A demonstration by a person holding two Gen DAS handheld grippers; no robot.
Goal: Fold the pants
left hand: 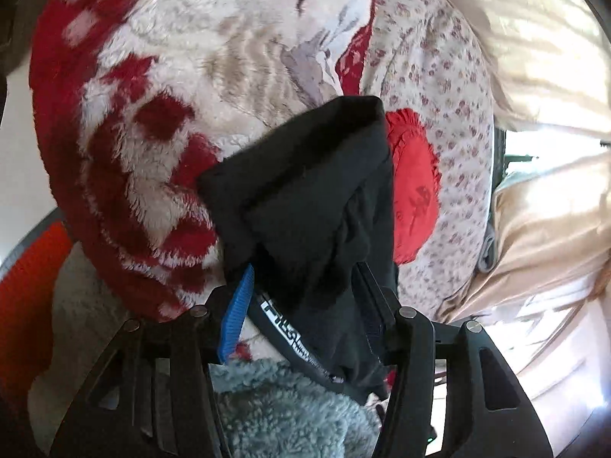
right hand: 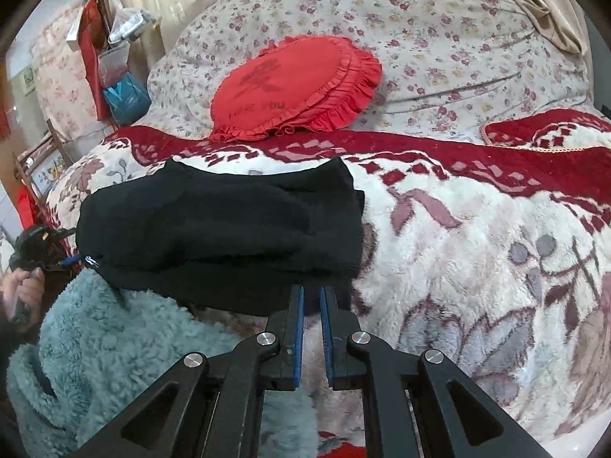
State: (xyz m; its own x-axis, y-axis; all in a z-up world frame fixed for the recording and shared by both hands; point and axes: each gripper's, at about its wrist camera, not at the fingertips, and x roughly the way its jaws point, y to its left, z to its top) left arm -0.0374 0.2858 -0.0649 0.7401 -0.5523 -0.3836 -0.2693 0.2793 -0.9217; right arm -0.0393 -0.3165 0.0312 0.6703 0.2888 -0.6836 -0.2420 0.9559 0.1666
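The black pants (right hand: 221, 229) lie folded in a thick bundle on the red-and-white fleece blanket (right hand: 477, 252). In the left wrist view the pants (left hand: 313, 198) fill the space between the fingers of my left gripper (left hand: 305, 282); its jaws stand wide with the waistband end between them. One blue pad (left hand: 235, 316) shows bare. My right gripper (right hand: 312, 290) is pinched on the near edge of the bundle, its blue pads (right hand: 299, 320) close together. The left gripper also shows in the right wrist view (right hand: 34, 252) at the bundle's left end.
A red heart-shaped cushion (right hand: 294, 87) lies on the floral quilt (right hand: 439, 38) behind the pants. A fluffy teal sleeve (right hand: 114, 343) is at the near left. Curtains (left hand: 542, 30) and beige satin cloth (left hand: 534, 236) are at the bedside.
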